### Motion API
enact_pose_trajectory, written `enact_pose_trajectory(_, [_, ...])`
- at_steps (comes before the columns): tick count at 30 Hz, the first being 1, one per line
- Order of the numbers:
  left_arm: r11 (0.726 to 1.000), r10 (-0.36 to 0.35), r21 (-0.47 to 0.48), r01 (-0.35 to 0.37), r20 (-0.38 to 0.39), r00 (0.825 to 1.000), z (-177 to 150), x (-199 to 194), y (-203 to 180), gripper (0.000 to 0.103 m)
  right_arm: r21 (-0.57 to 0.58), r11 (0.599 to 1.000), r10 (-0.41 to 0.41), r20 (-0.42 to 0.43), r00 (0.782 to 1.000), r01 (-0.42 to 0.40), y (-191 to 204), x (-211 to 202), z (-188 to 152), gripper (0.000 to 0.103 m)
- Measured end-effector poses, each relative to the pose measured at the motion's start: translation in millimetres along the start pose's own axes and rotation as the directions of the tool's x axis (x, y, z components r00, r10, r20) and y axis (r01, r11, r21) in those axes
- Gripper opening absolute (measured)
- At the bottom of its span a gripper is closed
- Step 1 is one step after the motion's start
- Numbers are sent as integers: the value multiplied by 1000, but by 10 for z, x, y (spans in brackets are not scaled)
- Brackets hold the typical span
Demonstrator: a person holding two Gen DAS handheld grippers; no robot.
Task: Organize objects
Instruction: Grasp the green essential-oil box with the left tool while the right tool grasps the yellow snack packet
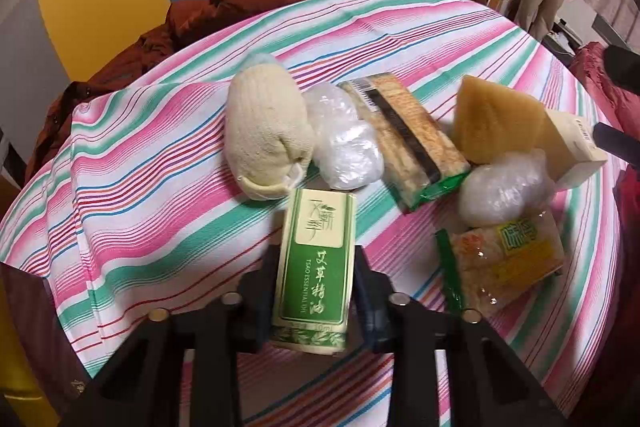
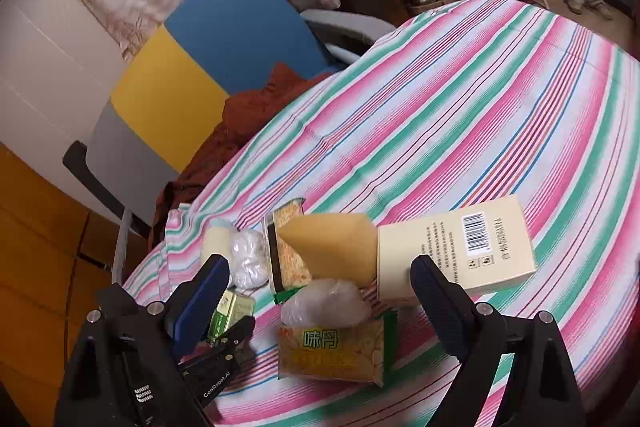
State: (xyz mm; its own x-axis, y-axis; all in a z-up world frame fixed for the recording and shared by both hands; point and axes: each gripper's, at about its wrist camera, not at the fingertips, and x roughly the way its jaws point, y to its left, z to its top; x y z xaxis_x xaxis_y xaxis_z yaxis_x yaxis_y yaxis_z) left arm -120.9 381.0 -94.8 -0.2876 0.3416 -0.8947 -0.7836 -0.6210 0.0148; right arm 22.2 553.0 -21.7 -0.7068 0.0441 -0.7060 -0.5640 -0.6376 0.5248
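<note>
Both wrist views close, looking down, sharing striped tablecloth [image 1: 160,163] clutter

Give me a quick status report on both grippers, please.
Left gripper shut on green essential-oil box. Right gripper open, above snack packet. Other items crowd close.
</note>
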Motion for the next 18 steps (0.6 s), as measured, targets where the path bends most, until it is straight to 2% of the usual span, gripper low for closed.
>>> enact_pose_trajectory(7, [1000, 4, -31, -3, 28, 1000, -301, -164, -105, 31, -54, 998, 14, -110, 994, -20, 100, 197, -74, 94])
enact_pose_trajectory(10, [1000, -1, -22, 2, 37, 999, -462, -247, -179, 31, -100, 995, 1, -119, 993, -13, 166, 241, -100, 99])
enact_pose_trajectory(14, [999, -13, -28, 15, 55, 998, -690, -373, -226, 31, -157, 987, -37, -119, 992, 18, 246, 260, -150, 99])
enact_pose_trajectory(18, [1000, -19, -21, 20, 71, 997, -945, -518, -275, 31, -183, 982, 22, -110, 994, -42, 321, 191, -171, 99])
